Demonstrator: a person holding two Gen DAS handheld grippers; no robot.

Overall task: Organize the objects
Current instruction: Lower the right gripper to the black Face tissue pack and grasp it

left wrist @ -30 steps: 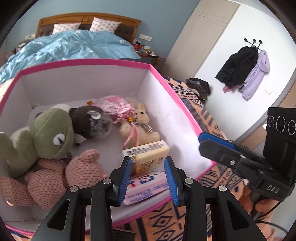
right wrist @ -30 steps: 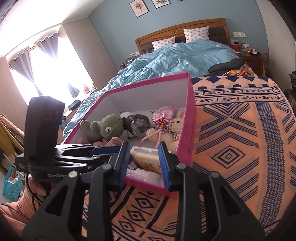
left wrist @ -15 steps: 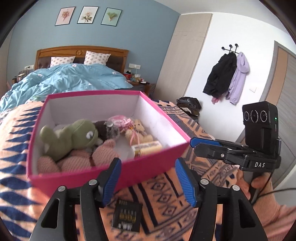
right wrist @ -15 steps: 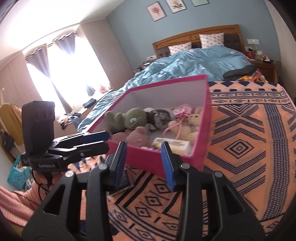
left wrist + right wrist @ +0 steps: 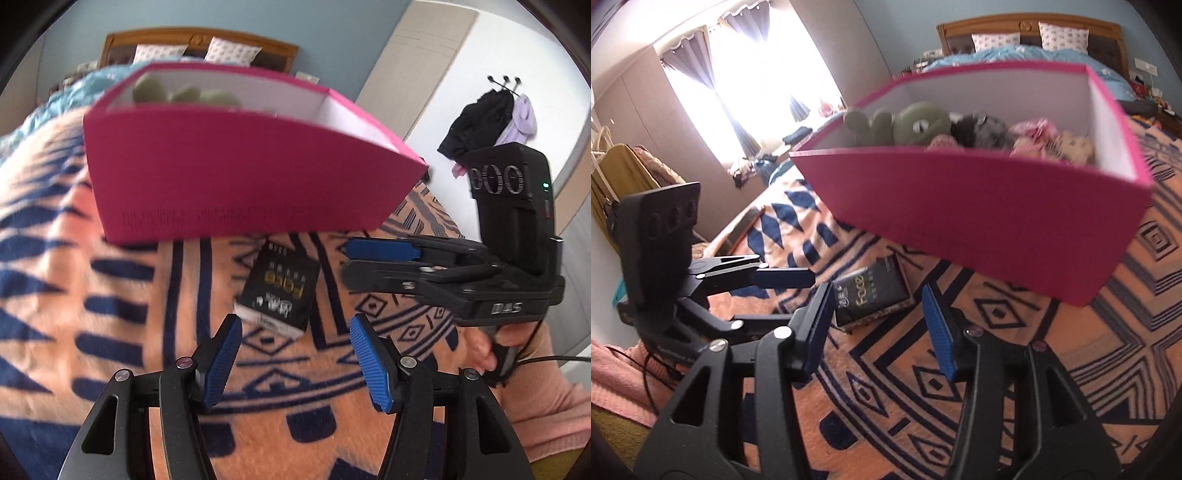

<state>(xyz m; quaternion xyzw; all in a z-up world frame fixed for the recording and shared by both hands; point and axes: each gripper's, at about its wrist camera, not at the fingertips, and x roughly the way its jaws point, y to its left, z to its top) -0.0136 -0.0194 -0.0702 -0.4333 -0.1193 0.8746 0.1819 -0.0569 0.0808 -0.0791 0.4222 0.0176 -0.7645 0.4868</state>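
Left claw (image 5: pixel 295 354) is seen spread wide and empty, low over the patterned bed cover (image 5: pixel 110 332); the black packet (image 5: pixel 279 291) is found lying flat on the cover directly ahead of it, just beyond the fingertips and slightly left of the gap's centre; the packet's long axis is judged to run roughly along the claw's forward line, tilted a little, so the short side would be spanned by the jaws.

Pink box (image 5: pixel 240 173) is placed just behind the packet, its front wall near the packet's far end; plush toys (image 5: pixel 923 125) are already held inside it.

Right claw (image 5: pixel 879 325) is also open and empty; in its own view the packet (image 5: pixel 871 295) is seen just past its left pad, off-centre; in the left view it is seen side-on, beside the packet's right edge.

Left claw is judged better lined up; a straight advance and closure is probably needed, with the box wall as the clearance risk.
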